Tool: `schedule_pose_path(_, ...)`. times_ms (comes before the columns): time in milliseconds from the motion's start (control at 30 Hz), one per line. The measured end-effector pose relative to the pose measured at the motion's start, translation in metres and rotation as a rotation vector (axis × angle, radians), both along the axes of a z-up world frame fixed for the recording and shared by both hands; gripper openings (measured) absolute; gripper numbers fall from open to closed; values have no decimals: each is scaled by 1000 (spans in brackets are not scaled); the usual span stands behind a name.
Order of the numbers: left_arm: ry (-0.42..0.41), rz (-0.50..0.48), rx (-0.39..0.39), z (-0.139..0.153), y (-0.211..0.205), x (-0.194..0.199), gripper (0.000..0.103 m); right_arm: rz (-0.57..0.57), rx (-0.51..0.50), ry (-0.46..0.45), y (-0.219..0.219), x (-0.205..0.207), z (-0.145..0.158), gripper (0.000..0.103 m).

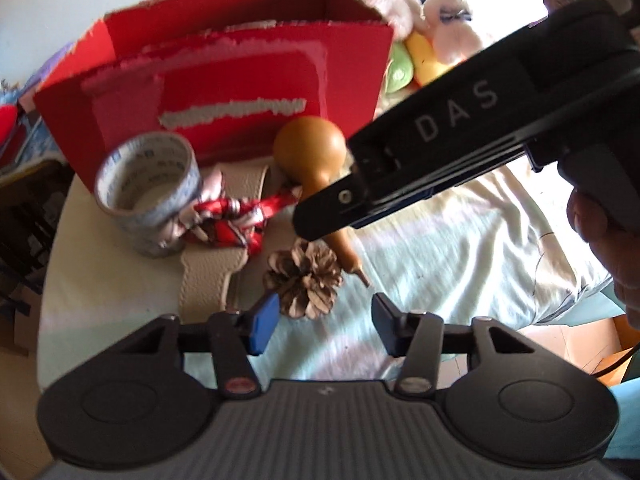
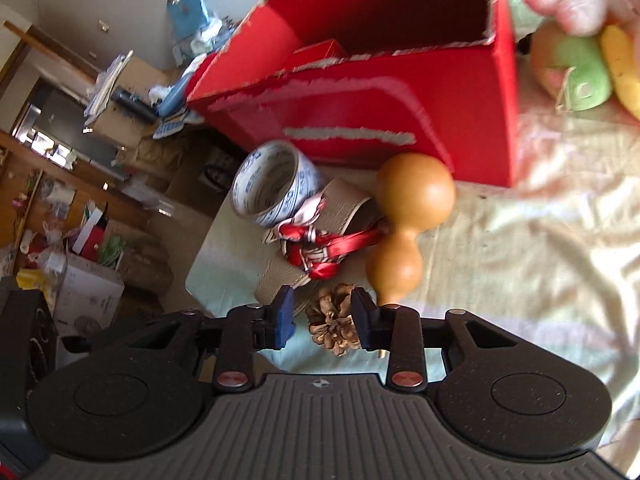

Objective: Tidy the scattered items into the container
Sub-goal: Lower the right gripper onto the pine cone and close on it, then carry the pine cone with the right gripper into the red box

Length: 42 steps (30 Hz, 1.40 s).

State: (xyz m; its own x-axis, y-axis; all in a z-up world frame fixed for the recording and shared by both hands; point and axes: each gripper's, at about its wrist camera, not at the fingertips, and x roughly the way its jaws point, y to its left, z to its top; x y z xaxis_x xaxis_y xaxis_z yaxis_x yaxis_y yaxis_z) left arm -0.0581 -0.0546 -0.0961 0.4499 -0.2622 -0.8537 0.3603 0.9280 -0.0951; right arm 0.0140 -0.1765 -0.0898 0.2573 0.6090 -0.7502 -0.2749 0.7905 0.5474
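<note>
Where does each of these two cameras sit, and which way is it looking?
Left wrist view: on the left gripper, looking forward over its open jaws at the pinecone, gourd, tape roll and red box; the right gripper's black body and a hand cross its right side.
Right wrist view: on the right gripper, facing the same pile, its open jaws either side of the pinecone.
Shared: pinecone, gourd, tape roll, box.

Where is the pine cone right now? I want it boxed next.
The pine cone lies on the cloth between the right gripper's open fingers, just beside the gourd's narrow end, in front of the red box.
</note>
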Motion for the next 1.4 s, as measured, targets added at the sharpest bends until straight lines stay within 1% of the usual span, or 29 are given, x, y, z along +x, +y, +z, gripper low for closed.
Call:
schedule_pose_path(133,-7,26,-2,-10,1,5,53,21,-3,21,9,-1,-9,36)
schedule_pose_path(167,-9,35,-1,-12,0,4,51,20,-7,21,11,-1,-11,36)
schedule_pose_path(267,-37,59,7,-17,1,4,49,11,-18,-4,14,-3,-12,36)
schedule_pose_path(400,-78,65,6,-17,3,3,47,-7,-19,-14,12,-3,-15,37)
schedule_pose_path(433,-82,65,6,-17,3,3,44,-7,-24,-15,12,-3,-16,38)
schedule_pose_path(500,-84,59,8,-18,1,3,44,-1,-33,1,13,-2,-19,38)
schedule_pose_path(600,-94,50,18,-18,-2,2,44,15,-54,-18,14,-4,-19,41)
schedule_pose_path(700,-95,50,19,-18,-3,1,43,10,-54,-24,12,-4,-19,39)
schedule_pose_path(733,-95,50,19,-18,-3,1,43,6,-54,-21,11,-3,-19,34)
schedule_pose_path(833,-90,43,22,-16,1,4,43,1,-41,-8,9,-3,-20,32)
schedule_pose_path(867,-87,40,21,-15,0,4,38,0,-41,-8,8,-3,-19,32)
schedule_pose_path(900,-87,41,21,-14,0,5,33,-2,-46,-11,9,-4,-18,32)
schedule_pose_path(933,-87,41,15,-11,0,6,32,-4,-56,-15,9,-5,-16,31)
schedule_pose_path(967,-81,39,2,-7,1,6,32,-6,-60,-22,8,-7,-13,28)
schedule_pose_path(1033,-85,27,-7,0,0,7,32,-14,-48,-33,4,-9,-5,26)
schedule_pose_path(1233,-122,-16,-6,13,-13,7,32,-68,-21,-43,-12,-13,7,26)
schedule_pose_path(1400,-173,-50,-38,42,-22,2,32,-113,16,-90,-32,-22,29,26)
